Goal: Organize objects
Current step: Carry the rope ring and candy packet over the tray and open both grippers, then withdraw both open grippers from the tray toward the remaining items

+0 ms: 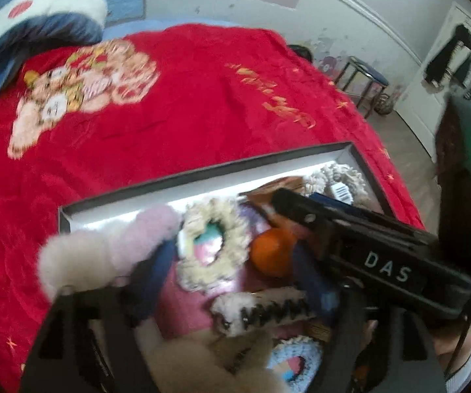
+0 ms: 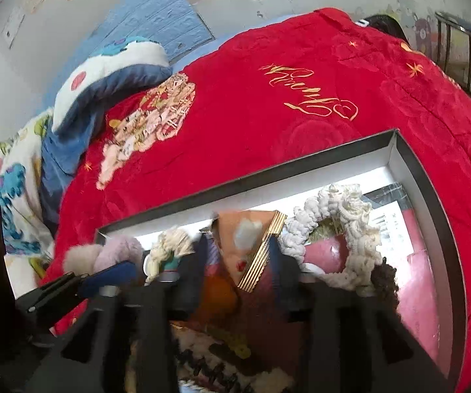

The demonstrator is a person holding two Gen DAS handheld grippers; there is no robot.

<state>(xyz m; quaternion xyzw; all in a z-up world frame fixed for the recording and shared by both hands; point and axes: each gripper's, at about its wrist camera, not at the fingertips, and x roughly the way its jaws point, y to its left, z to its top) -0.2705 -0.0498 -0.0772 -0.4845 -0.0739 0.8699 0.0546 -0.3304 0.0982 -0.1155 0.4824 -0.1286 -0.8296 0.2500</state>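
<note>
A dark-rimmed box [image 1: 202,170] [image 2: 301,163] on the bed holds several hair accessories. My left gripper [image 1: 232,275] hangs over it, open wide, its blue pads either side of a cream scrunchie [image 1: 212,245] and an orange piece [image 1: 274,252] without pressing on them. A fluffy pink and cream piece [image 1: 120,242] [image 2: 117,245] lies by its left finger. My right gripper [image 2: 240,262] [image 1: 278,196] reaches in from the right, open. A tan piece with a gold clip [image 2: 258,262] lies between its pads. A cream braided scrunchie [image 2: 340,213] [image 1: 340,177] sits at the box's far right.
The box rests on a red blanket [image 1: 169,114] [image 2: 301,98] with a bear picture. A blue and white plush cover [image 1: 38,16] [image 2: 104,75] is bunched at the far left. A metal stool [image 1: 363,78] [image 2: 458,42] stands beyond the bed, near a white door [image 1: 432,104].
</note>
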